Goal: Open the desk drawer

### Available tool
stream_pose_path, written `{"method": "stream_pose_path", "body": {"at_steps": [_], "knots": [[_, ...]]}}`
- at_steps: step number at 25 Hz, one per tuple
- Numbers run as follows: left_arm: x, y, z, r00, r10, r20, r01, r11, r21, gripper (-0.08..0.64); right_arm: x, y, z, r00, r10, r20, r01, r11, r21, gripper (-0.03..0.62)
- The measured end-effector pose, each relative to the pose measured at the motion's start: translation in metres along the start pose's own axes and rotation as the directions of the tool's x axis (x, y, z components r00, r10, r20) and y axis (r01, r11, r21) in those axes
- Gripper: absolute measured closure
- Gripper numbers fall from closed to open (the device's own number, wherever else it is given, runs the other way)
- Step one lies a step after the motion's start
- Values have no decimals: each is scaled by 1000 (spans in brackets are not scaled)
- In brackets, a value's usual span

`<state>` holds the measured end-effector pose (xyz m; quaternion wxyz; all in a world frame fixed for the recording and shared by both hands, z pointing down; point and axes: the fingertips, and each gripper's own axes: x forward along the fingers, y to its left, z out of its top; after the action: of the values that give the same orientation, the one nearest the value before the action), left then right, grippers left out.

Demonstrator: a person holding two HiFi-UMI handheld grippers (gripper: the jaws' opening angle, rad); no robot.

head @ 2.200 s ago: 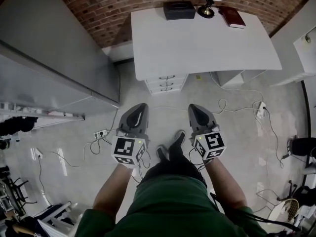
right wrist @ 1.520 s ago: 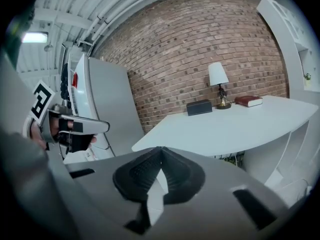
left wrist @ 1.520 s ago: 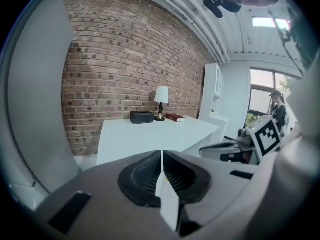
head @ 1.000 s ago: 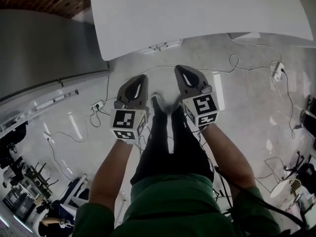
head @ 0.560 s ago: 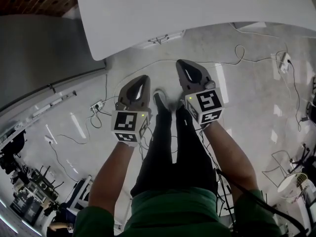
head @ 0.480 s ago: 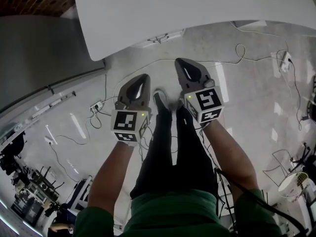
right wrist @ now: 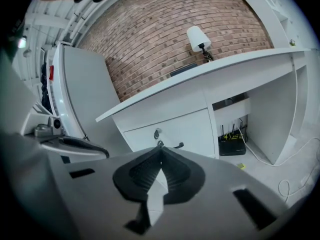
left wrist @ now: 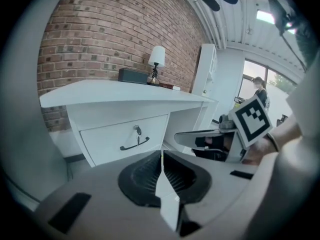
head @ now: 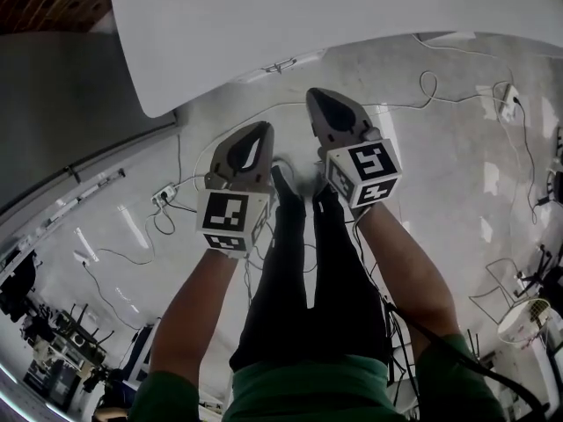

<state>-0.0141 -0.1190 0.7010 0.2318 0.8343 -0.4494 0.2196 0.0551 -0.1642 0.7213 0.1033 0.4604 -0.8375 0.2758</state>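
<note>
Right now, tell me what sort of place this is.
Likely an office or workroom: a white desk with a drawer against a brick wall, a table lamp on it, and cables strewn over the floor.

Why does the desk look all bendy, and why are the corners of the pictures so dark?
Left gripper view: the wide-angle lens bows the desk and leaves dark, rounded corners. Right gripper view: the same bulge, so the brick wall curves like a dome and the edges go dark. Head view: the desk's edge bends in an arc, and the shiny floor shows bright streaks of glare.
</note>
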Motion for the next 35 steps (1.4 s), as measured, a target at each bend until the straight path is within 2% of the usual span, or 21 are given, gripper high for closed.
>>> {"method": "stream_pose_path", "body": {"at_steps": [3,6,10,13,17,21,31,35], "knots": [[8,8,-9,1000,11,1,-11,1000,-18,548,10,-1,-5,1000,21,0,-21,998,61,588],[15,16,-14,999,38,7,-38,999,-12,546,20,-8,-11,999,47,23,-50,979,197,532],[13,31,-23,998,62,7,-62,998,-14,545,36,-18,-21,998,44,43,-57,931,361,523],[7,37,-34,999,54,-9,-54,998,-32,536,52,-20,-32,997,58,47,-72,901,428,522],[-2,42,-41,998,53,-13,-54,997,-60,459,73,-27,-40,997,63,49,-79,857,509,500],[-6,50,-40,998,70,6,-70,995,-74,445,90,-35,-34,994,71,87,-109,783,612,457],[-13,53,-48,995,100,30,-93,980,-177,446,122,-43,-34,982,110,152,-187,662,726,440],[-17,56,-52,993,115,18,-109,976,-189,446,127,-55,-38,989,83,124,-148,651,744,442]]}}
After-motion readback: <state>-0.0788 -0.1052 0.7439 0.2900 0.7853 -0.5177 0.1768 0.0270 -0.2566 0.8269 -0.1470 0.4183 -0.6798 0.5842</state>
